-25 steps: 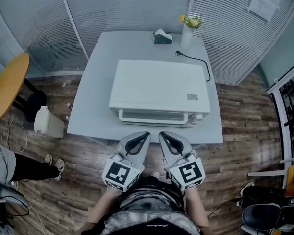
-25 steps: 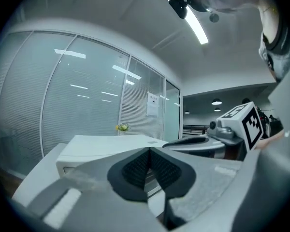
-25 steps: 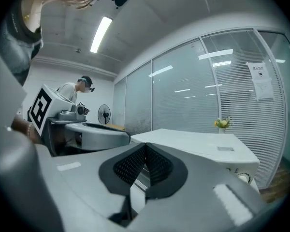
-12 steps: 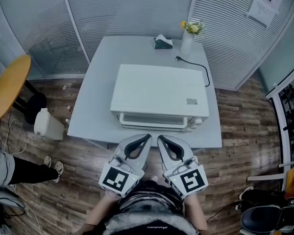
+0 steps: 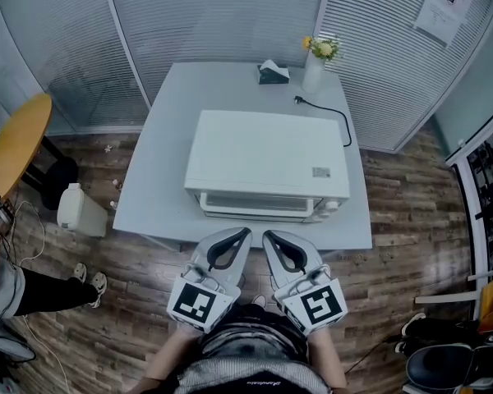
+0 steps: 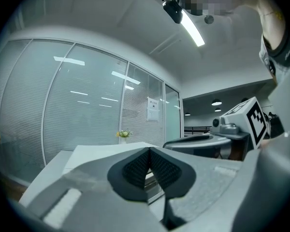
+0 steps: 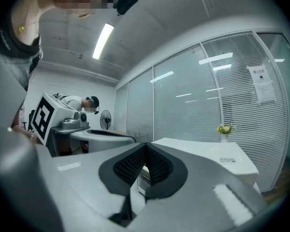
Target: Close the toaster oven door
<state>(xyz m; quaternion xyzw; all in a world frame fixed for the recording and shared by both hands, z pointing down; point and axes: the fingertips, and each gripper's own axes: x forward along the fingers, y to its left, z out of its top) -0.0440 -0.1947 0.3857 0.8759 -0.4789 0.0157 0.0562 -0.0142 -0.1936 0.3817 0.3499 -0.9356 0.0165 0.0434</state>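
Observation:
A white toaster oven (image 5: 267, 158) stands on a pale grey table (image 5: 160, 171), its glass door (image 5: 259, 205) facing me and upright against the front as far as I can tell. Both grippers hang side by side just off the table's near edge, in front of the door and apart from it. The left gripper (image 5: 244, 234) is shut with nothing between its pads (image 6: 137, 166). The right gripper (image 5: 267, 236) is shut and empty too, its pads (image 7: 154, 164) meeting at the tip. Each gripper view shows the other gripper beside it, and the oven's top (image 7: 208, 156) beyond.
A vase of yellow flowers (image 5: 316, 54), a dark tissue box (image 5: 272, 71) and the oven's black cord (image 5: 333, 105) sit at the table's far end. Left of the table are a round wooden table (image 5: 16, 142), a white canister (image 5: 78, 206) and a person's legs (image 5: 33, 286). Blinds and glass walls ring the room.
Both grippers stay shut and side by side, sinking very slightly in the head view. The oven has not moved. The person at the left edge has shifted.

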